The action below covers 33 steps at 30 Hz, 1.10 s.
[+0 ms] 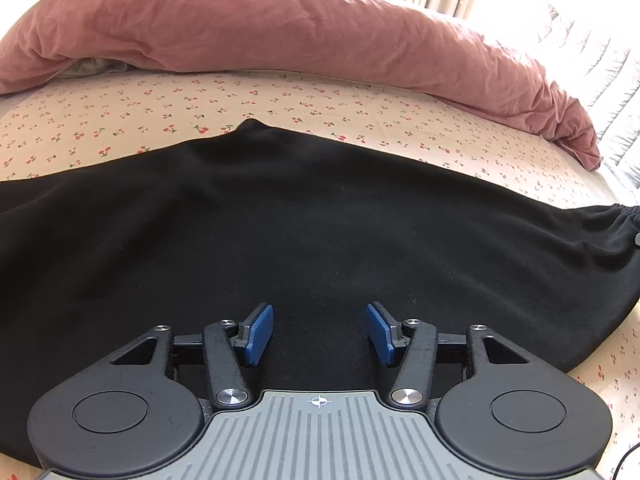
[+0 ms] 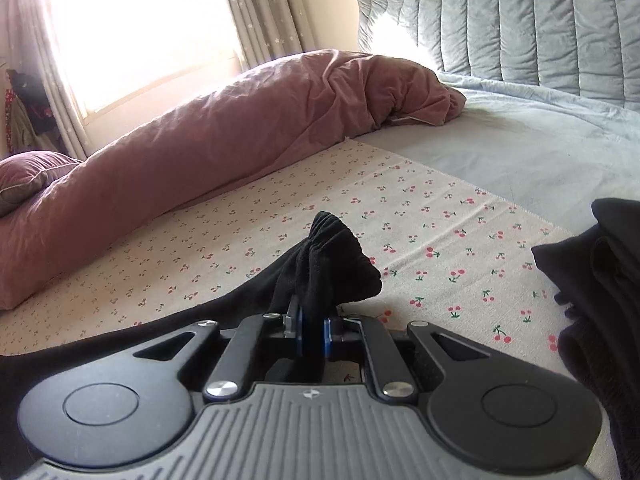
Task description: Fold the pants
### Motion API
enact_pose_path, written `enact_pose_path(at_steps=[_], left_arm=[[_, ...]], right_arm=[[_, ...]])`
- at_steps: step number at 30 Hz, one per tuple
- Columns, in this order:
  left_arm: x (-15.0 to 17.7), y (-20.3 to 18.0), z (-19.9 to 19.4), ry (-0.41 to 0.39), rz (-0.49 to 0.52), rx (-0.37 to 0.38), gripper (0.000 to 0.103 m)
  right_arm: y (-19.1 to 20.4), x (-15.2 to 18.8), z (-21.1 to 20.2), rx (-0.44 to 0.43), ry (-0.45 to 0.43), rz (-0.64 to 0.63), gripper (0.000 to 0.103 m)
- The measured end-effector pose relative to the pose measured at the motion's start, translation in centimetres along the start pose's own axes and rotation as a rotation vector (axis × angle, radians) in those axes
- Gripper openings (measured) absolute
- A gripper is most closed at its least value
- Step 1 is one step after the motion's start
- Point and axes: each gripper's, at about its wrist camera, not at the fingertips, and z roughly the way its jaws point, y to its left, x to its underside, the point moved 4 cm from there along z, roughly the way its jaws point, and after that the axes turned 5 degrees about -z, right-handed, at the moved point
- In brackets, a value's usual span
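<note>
Black pants [image 1: 312, 216] lie spread flat across the cherry-print sheet [image 1: 280, 96], with the elastic waistband at the right edge of the left wrist view. My left gripper [image 1: 320, 330] is open, its blue pads [image 1: 258, 330] hovering just over the near part of the black cloth, holding nothing. My right gripper [image 2: 312, 334] is shut on a bunched, gathered end of the black pants [image 2: 332, 264], lifted slightly above the sheet [image 2: 420, 216]. The cloth trails off to the left from the jaws.
A rolled pink duvet [image 1: 280, 28] lies along the far side of the bed, also in the right wrist view [image 2: 200, 132]. A grey quilted headboard [image 2: 520, 20] and pale blue sheet [image 2: 520, 148] sit at right. A pile of dark clothes [image 2: 600, 280] lies at the right edge.
</note>
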Motion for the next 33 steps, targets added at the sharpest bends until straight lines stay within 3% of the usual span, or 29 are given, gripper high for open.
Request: enact_pose_path(at_steps=[5, 8, 11, 14, 17, 18, 20, 23, 31, 33], left_arm=[[-0.3, 0.2, -0.1, -0.005, -0.020, 0.002, 0.056], [-0.5, 0.2, -0.3, -0.016, -0.045, 0.022, 0.057], [-0.7, 0.5, -0.4, -0.021, -0.084, 0.051, 0.059], [-0.6, 1.3, -0.2, 0.011, -0.172, 0.120, 0.061], [-0.6, 2.3, -0.1, 0.024, -0.268, 0.189, 0.063], [-0.7, 2.4, -0.1, 0.023, -0.280, 0.200, 0.063], [-0.7, 2.3, -0.3, 0.020, -0.299, 0.223, 0.064], [-0.7, 2.0, -0.2, 0.024, -0.311, 0.264, 0.066], [-0.6, 0.9, 0.3, 0.045, -0.348, 0.320, 0.067], [-0.6, 0.9, 0.3, 0.047, -0.363, 0.332, 0.068]], right_arm=[[3.6, -0.9, -1.7, -0.020, -0.104, -0.164, 0.003], [8.4, -0.3, -3.8, -0.053, -0.206, -0.380, 0.003], [14.2, 2.7, -5.6, -0.121, -0.268, -0.662, 0.003], [19.2, 7.3, -5.7, -0.225, -0.171, -0.916, 0.005], [21.6, 11.1, -5.4, -0.307, -0.029, -1.052, 0.008], [21.9, 11.9, -5.5, -0.301, -0.023, -1.087, 0.009], [21.9, 12.4, -5.7, -0.275, -0.043, -1.128, 0.018], [21.3, 11.4, -5.8, -0.259, -0.052, -1.073, 0.034], [22.5, 12.9, -6.1, -0.294, -0.060, -1.106, 0.034], [22.8, 13.0, -5.9, -0.293, -0.071, -1.102, 0.027]])
